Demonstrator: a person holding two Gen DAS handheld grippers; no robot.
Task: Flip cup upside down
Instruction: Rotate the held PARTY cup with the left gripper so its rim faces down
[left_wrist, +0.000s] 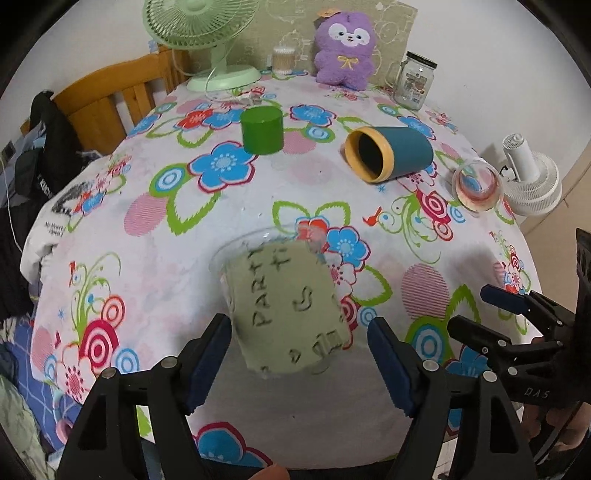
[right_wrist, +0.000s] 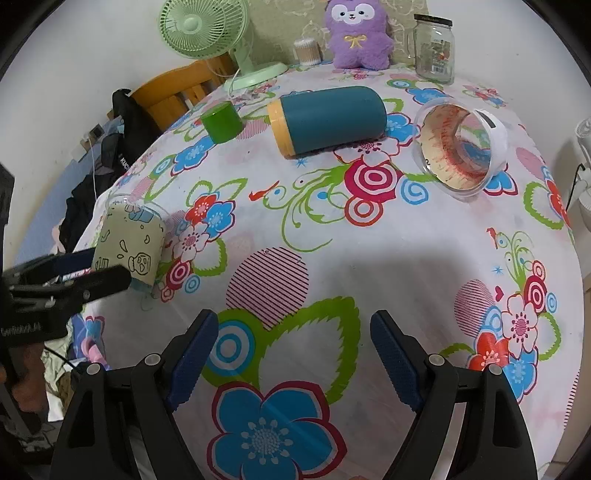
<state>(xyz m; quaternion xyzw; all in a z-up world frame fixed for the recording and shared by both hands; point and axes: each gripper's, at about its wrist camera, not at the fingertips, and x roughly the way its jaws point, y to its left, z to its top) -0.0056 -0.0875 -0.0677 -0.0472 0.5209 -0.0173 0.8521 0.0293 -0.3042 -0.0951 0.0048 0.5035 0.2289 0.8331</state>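
Observation:
A clear plastic cup with a pale green printed sleeve (left_wrist: 288, 310) lies tilted on the flowered tablecloth, rim away from me, base between my left gripper's (left_wrist: 299, 354) open fingers; neither pad clearly touches it. In the right wrist view the same cup (right_wrist: 129, 243) leans at the far left, with the left gripper (right_wrist: 77, 269) at its lower end. My right gripper (right_wrist: 291, 354) is open and empty over the cloth, and shows at the right in the left wrist view (left_wrist: 517, 306). A teal cup with a yellow rim (left_wrist: 388, 153) (right_wrist: 325, 120) lies on its side. A clear cup with a red print (left_wrist: 476, 184) (right_wrist: 458, 146) lies on its side.
A green cylinder (left_wrist: 262, 129) stands mid-table. A green fan (left_wrist: 207, 40), a purple plush toy (left_wrist: 345, 50), a swab jar (left_wrist: 283, 59) and a glass jar (left_wrist: 413, 79) line the back edge. A white fan (left_wrist: 532, 177) stands off the right side. A wooden chair (left_wrist: 118, 96) is at the left.

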